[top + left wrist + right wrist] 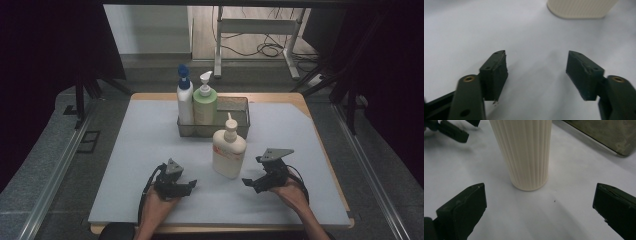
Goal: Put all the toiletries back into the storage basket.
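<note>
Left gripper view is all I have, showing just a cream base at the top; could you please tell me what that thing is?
Observer: A cream pump bottle, standing upright on the mat.
Operator: Thank you. Does either gripper hold it?
Observer: No. The right gripper is open, with the bottle beyond its jaws.
Operator: Anything behind the bottle?
Observer: A mesh basket holding a white bottle and a green bottle.

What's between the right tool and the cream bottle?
Nothing: bare white mat between the right tool, jaws wide open, and the upright cream bottle, seen in the right gripper view.
</note>
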The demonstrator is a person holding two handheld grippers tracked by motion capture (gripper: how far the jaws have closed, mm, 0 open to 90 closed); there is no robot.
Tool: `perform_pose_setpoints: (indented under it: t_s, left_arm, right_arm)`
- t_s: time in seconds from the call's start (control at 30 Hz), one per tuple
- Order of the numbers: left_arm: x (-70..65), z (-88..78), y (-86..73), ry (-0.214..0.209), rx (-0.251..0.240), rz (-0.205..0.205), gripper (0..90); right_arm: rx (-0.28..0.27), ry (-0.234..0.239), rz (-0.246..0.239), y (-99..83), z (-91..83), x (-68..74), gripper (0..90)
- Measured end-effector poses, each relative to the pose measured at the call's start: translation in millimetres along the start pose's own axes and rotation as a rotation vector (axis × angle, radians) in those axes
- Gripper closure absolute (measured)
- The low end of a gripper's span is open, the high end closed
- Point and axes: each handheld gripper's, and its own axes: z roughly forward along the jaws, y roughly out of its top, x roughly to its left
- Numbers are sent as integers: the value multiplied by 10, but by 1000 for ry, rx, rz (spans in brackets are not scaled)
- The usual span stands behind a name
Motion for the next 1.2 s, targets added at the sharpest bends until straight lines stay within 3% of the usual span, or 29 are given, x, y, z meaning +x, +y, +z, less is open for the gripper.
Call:
perform_pose_setpoints:
  t_s: [0.23, 0.33, 0.67, 0.9, 1.2]
  left_arm:
    - [-44, -21, -91, 20, 16, 6, 184]
    - [-53, -5, -124, 27, 24, 14, 141]
    - [-101, 22, -150, 55, 17, 58, 123]
    - [-107, 22, -158, 61, 15, 66, 122]
    - [-107, 21, -160, 63, 17, 69, 122]
  right_arm:
    - [-49, 38, 8, 158, -75, 46, 0]
    - [-57, 34, 8, 248, -95, 58, 0]
    - [-87, 13, 25, 463, -86, 61, 0]
    - [-87, 5, 30, 585, -51, 59, 4]
    - [-98, 3, 13, 719, 8, 125, 80]
